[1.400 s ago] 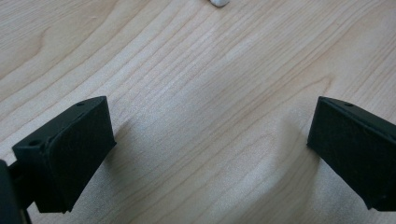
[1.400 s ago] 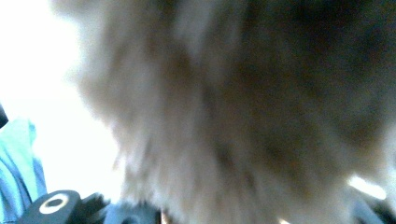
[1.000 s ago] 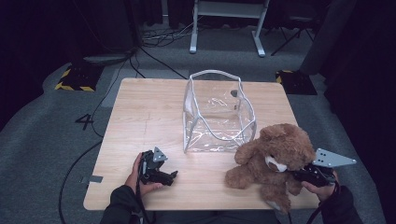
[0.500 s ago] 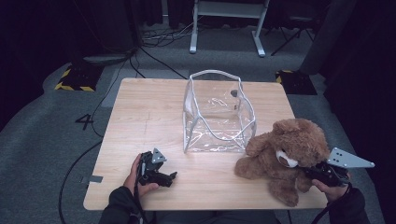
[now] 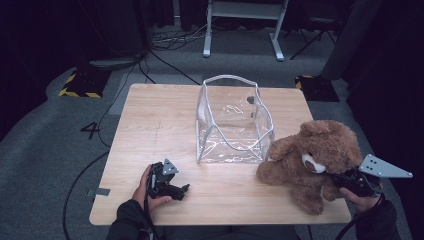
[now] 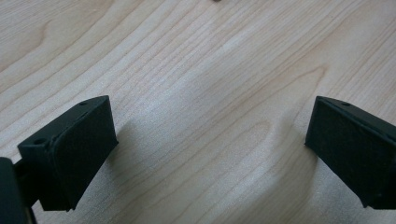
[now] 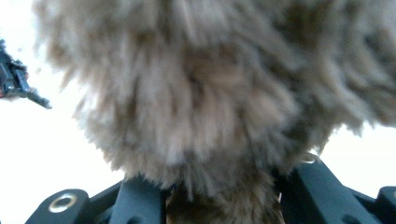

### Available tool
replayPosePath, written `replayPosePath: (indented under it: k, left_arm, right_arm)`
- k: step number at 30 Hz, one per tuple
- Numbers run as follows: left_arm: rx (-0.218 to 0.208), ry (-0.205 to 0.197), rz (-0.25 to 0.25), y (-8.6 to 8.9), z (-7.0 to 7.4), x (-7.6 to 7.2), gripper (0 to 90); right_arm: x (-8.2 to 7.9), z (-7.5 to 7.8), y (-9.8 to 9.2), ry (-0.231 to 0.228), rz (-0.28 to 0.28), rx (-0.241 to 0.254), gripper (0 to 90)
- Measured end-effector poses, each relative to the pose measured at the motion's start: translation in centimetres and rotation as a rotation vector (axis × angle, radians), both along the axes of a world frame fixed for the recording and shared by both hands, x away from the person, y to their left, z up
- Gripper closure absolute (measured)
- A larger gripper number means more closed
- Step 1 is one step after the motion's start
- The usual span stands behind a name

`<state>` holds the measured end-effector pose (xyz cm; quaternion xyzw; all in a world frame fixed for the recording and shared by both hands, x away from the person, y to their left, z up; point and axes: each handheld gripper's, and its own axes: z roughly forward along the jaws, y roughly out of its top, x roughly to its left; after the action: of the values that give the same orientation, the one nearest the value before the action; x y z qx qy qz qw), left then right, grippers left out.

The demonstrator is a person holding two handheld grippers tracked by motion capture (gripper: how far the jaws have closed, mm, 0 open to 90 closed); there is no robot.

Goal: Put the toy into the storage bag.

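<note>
Looking down, the teddy bear (image 5: 312, 160) sits on the surface (image 5: 160, 125) beside the clear bag (image 5: 232, 122), not yet inside. Left gripper (image 6: 210, 158) fingers stand spread, empty. Right gripper (image 7: 219, 196) fingers pinch the bear's fur.

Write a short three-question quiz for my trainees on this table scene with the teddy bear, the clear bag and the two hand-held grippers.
1. True or false: the right gripper is shut on the teddy bear.
2. Where is the clear bag? A. lying flat at the table's left edge; B. standing open near the table's middle; C. hanging from the left gripper.
3. Fill in: the left gripper rests on the wooden table with its jaws ____ and nothing between them.

Key:
1. True; in the right gripper view brown fur is pinched between its jaws.
2. B.
3. Open; the left gripper view shows bare wood between them.
</note>
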<state>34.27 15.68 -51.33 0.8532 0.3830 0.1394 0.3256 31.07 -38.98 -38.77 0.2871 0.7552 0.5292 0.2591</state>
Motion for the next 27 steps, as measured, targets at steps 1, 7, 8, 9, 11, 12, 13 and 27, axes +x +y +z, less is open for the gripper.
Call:
replayPosePath:
  k: [1,7,8,9,11,12,13,27]
  left_arm:
    - [0.0,0.0,0.0,0.0,0.0,0.0,1.8]
    - [-0.001,0.001,0.0,0.0,0.0,0.0,1.6]
    - [0.001,0.001,-0.002,0.0,0.0,0.1,1.2]
    - [0.001,0.001,-0.002,0.0,0.0,0.1,1.2]
    - [0.001,0.001,-0.004,0.0,0.0,0.1,1.1]
    - [0.001,0.001,-0.004,0.0,0.0,0.1,1.1]
    - [0.002,-0.001,-0.006,0.0,0.0,0.1,1.0]
    - [-0.004,0.004,0.002,-0.1,0.0,0.2,0.7]
  right_arm:
    - [0.0,0.0,0.0,0.0,0.0,0.0,63.1]
    - [-0.1,1.8,-0.3,-0.044,-0.021,0.008,63.1]
    - [-0.1,2.3,-0.4,-0.052,-0.029,0.011,63.1]
    - [-0.1,2.3,-0.4,-0.052,-0.029,0.011,63.1]
    - [-0.1,2.8,-0.5,-0.062,-0.036,0.007,63.1]
    - [-0.1,2.9,-0.6,-0.064,-0.041,0.007,63.1]
    - [-0.2,3.1,-0.7,-0.07,-0.045,0.004,63.1]
    - [0.2,6.6,-0.4,-0.119,-0.083,-0.014,63.1]
